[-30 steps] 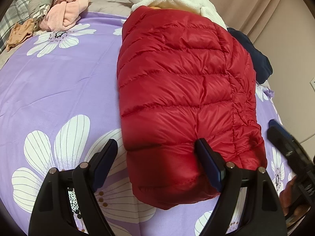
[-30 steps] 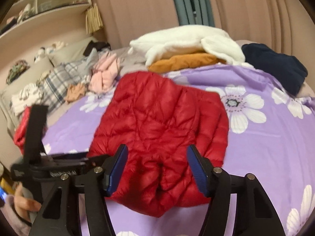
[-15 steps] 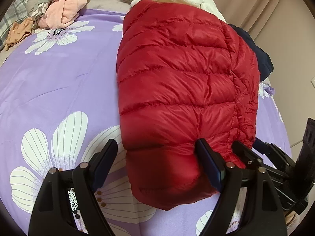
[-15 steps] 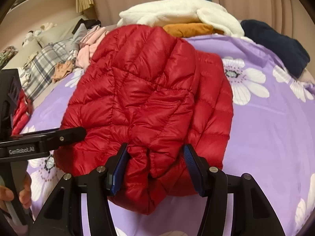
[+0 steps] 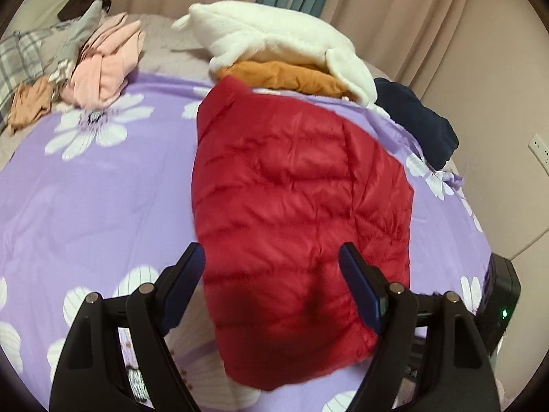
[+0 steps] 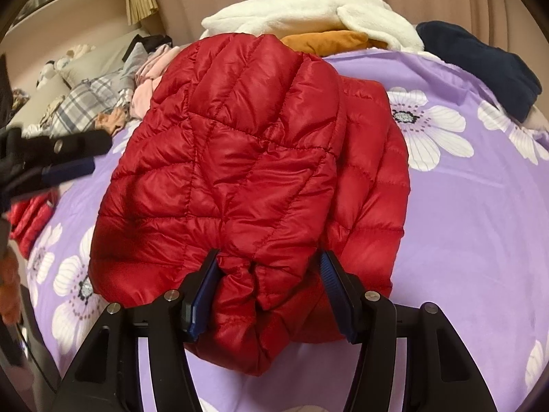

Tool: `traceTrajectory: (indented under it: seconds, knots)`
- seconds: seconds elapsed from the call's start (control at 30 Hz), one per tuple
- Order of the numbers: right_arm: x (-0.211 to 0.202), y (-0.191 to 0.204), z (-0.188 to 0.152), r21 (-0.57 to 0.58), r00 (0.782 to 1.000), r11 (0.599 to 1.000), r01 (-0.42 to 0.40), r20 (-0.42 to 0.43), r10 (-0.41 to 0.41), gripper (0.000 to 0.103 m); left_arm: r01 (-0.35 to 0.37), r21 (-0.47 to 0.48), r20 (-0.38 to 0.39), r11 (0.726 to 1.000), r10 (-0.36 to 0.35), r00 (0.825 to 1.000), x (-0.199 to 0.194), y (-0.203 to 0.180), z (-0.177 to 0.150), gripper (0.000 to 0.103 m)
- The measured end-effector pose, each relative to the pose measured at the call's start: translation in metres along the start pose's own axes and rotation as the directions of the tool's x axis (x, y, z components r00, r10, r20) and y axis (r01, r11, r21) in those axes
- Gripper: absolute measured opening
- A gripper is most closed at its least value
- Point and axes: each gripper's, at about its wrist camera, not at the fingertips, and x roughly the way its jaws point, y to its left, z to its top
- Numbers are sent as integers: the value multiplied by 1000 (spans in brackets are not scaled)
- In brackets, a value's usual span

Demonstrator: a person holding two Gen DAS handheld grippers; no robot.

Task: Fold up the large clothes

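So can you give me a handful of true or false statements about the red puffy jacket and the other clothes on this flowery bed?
1. The red quilted puffer jacket lies on a purple bedsheet with white flowers. True.
2. The right gripper has a bunched fold of the jacket between its fingers. True.
3. A fluffy white garment lies underneath an orange one. False: the white one lies on top of the orange one.
4. The dark navy garment sits on top of the red jacket. False: it lies apart, at the bed's far edge.
5. A pale pink garment is bundled near the pillows. True.
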Motion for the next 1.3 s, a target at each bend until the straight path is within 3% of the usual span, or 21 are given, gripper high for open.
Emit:
traceTrajectory:
  seconds: [0.07, 0.13, 0.17, 0.43, 0.83, 0.93, 1.17, 1.3]
  knots:
    - [0, 0, 0, 1, 1000, 1000, -1, -1, 1, 59, -11, 8, -4, 1000, 11, 1000, 9, -1, 4, 72]
    - [1, -2, 0, -1, 1000, 1000, -1, -1, 1, 59, -2, 7, -32, 1000, 2, 999, 21, -2, 6, 56]
    - [0, -1, 0, -3, 1000, 1000, -1, -2, 1, 59, 1, 8, -42, 1000, -1, 999, 25, -1, 6, 55]
    - [1, -2, 0, -10, 1000, 1000, -4, -3, 4, 59, -53, 72, -74, 996, 58, 996, 52, -8, 7, 54]
    - [1, -2, 3, -12, 1000, 1000, 10, -12, -10, 59, -67, 94, -112, 993, 78, 991, 67, -5, 4, 58]
    - [-12, -1, 6, -11, 1000, 1000, 7, 16, -7, 59, -65, 88, -113, 994, 75, 991, 66, -4, 5, 58]
    - [-52, -6, 29, 10, 982, 1000, -25, 188, 22, 59, -64, 86, -111, 994, 73, 991, 65, -4, 4, 58]
    - [-40, -11, 50, 44, 980, 999, 1, 197, -9, 59, -64, 89, -110, 994, 74, 991, 65, -4, 4, 58]
